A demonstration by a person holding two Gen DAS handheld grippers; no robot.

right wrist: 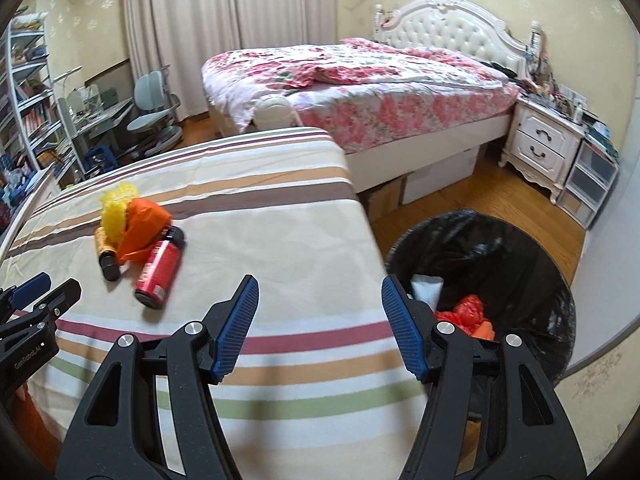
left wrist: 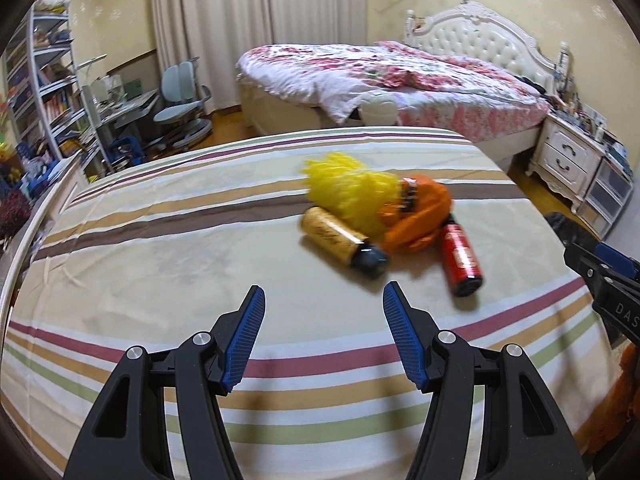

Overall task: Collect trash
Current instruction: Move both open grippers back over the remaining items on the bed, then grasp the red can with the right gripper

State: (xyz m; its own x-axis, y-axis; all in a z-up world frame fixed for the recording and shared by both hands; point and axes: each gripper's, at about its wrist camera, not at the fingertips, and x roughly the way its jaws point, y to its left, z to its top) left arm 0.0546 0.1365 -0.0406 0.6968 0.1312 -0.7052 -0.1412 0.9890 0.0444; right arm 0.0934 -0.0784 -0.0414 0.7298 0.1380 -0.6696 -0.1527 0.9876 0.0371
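On the striped tablecloth (left wrist: 200,240) lies a pile of trash: a gold bottle with a black cap (left wrist: 340,240), a red can (left wrist: 460,256), an orange wrapper (left wrist: 420,216) and a yellow mesh bag (left wrist: 344,184). My left gripper (left wrist: 324,300) is open and empty, just short of the gold bottle. My right gripper (right wrist: 316,292) is open and empty over the table's right edge, beside the black-lined trash bin (right wrist: 500,248). The pile also shows in the right wrist view: red can (right wrist: 158,270), orange wrapper (right wrist: 144,224), gold bottle (right wrist: 105,254), yellow mesh bag (right wrist: 116,204).
The bin holds red plastic (right wrist: 466,310) and white paper (right wrist: 428,288). A bed with a floral cover (right wrist: 360,92) stands behind the table, a white nightstand (right wrist: 540,144) to its right, a desk chair (left wrist: 184,104) and bookshelves (left wrist: 44,92) at the left.
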